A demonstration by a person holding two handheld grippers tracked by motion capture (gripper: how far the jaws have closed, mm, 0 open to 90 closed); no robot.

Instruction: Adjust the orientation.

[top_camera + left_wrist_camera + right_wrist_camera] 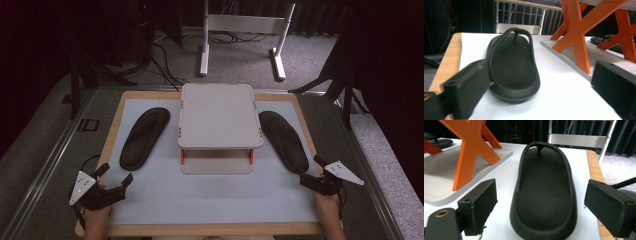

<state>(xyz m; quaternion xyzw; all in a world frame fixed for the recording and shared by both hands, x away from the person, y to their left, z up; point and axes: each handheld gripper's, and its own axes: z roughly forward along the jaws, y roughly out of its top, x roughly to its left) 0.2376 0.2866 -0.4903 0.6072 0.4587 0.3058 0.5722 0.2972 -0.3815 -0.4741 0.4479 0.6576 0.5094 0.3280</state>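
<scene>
Two black flip-flops lie flat on the white mat, one on each side of a small white two-shelf rack point(220, 120) with orange X-shaped side braces point(579, 32). The left flip-flop point(144, 137) point(512, 65) lies just ahead of my left gripper point(116, 176) point(541, 90), whose jaws stand open with the sandal's heel in front of them. The right flip-flop point(283, 140) point(545, 192) has its heel close before my right gripper point(314, 170) point(540, 207), also open, the jaws apart on either side of the heel without touching it.
The white mat point(210, 195) sits on a wooden board point(210, 230) on a grey table. A white table frame point(240, 35) and cables stand on the floor beyond. Bare mat stretches between the two grippers in front of the rack.
</scene>
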